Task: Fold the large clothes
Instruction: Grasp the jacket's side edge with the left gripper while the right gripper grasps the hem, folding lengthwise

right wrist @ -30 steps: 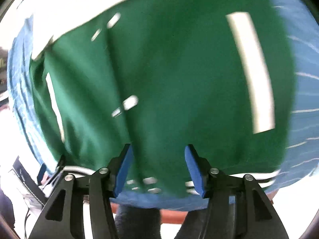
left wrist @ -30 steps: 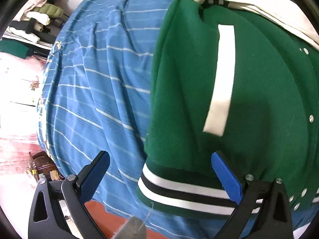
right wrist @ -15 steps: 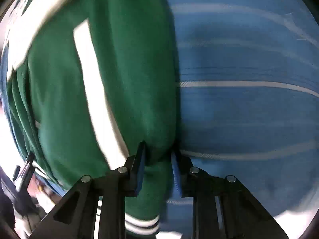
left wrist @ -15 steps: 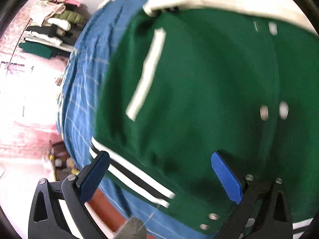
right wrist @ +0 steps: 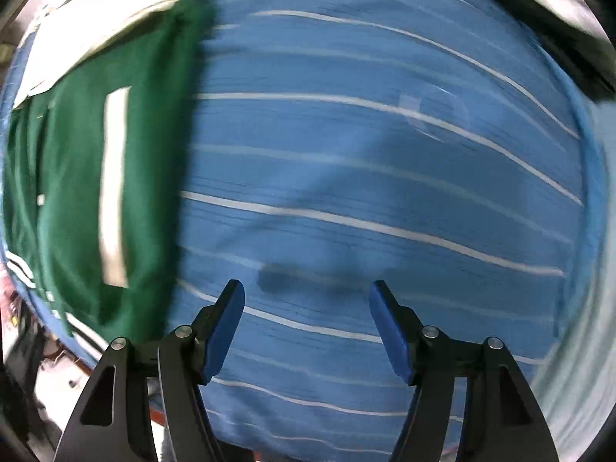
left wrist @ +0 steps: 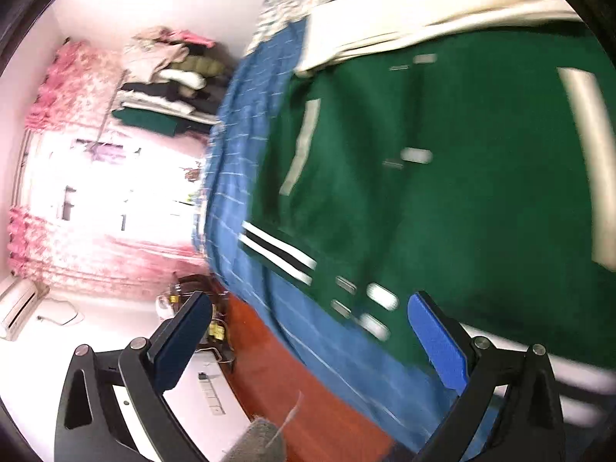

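Lying flat along the near edge of the blue white-striped bed sheet (right wrist: 385,154), the green varsity jacket with cream sleeves and striped ribbed hem (left wrist: 462,192) looks thick, soft and moderately heavy — best taken at the hem or a side edge. Left gripper (left wrist: 308,331): fingers wide apart, empty. Right gripper (right wrist: 306,327): half a second ago pinching the jacket's edge — now spread, over bare sheet.

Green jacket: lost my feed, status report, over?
Left gripper open, empty. Right gripper open over blue striped sheet. Green jacket flat on sheet, ungripped. Nothing in the way.
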A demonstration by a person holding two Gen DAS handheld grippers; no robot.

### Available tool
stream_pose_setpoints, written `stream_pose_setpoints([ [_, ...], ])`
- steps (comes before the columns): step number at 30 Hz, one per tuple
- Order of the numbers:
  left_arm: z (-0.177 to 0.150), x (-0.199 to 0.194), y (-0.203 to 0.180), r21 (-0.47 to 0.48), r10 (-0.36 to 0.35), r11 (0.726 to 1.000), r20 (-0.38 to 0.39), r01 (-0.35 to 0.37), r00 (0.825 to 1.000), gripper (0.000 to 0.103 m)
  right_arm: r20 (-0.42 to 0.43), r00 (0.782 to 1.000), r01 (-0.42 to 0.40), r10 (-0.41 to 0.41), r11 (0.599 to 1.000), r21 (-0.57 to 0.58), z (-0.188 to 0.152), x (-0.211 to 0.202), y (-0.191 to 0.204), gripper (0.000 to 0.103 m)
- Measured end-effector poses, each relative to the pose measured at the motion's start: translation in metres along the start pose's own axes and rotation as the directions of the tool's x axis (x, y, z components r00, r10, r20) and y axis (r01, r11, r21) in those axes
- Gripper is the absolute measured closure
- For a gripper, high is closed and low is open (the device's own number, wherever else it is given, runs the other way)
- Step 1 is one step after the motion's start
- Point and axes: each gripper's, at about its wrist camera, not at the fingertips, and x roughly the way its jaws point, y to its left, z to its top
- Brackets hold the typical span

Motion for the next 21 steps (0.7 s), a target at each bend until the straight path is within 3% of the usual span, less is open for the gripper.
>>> stream_pose_setpoints([
  [3, -0.023, -0.043, -0.038, 0.065, -0.135, 0.989, -0.024, 0.136, 0.991, 0.0, -0.031, 0.999, 0.012, -0.009, 0.997, 0.082, -0.007, 0.002, -0.032, 0.034],
  [6, -0.039, -0.072, -0.075, 0.141, -0.224, 0.964, -0.024, 0.225, 0.974, 0.0, -0.041, 0.999, 0.037, -0.032, 0.99, 0.138, -0.013, -0.001, -0.052, 0.034],
  [9, -0.038, -0.078, -0.114, 0.21, -0.186, 0.961, 0.017, 0.178, 0.982, 0.0, -0.034, 0.998, 0.057, -0.052, 0.984, 0.17, -0.019, -0.007, -0.063, 0.034],
  [13, -0.017, -0.037, -0.14, 0.205, -0.088, 0.975, -0.008, 0.087, 0.996, 0.0, -0.035, 0.998, 0.065, -0.059, 0.978, 0.2, -0.021, -0.013, -0.068, 0.034],
  [16, 0.007, -0.014, -0.132, 0.123, -0.076, 0.989, -0.012, 0.077, 0.997, 0.0, -0.036, 0.998, 0.052, -0.045, 0.977, 0.206, -0.018, -0.016, -0.081, 0.034],
  [18, 0.021, -0.004, -0.126, 0.096, -0.035, 0.995, 0.013, 0.034, 0.999, 0.0, -0.031, 0.999, 0.04, -0.035, 0.981, 0.192, -0.005, -0.028, -0.119, 0.034],
  [21, 0.038, 0.012, -0.112, 0.065, -0.009, 0.998, 0.018, 0.008, 1.0, 0.0, -0.019, 1.0, 0.003, 0.0, 0.986, 0.167, 0.022, -0.028, -0.121, 0.034],
])
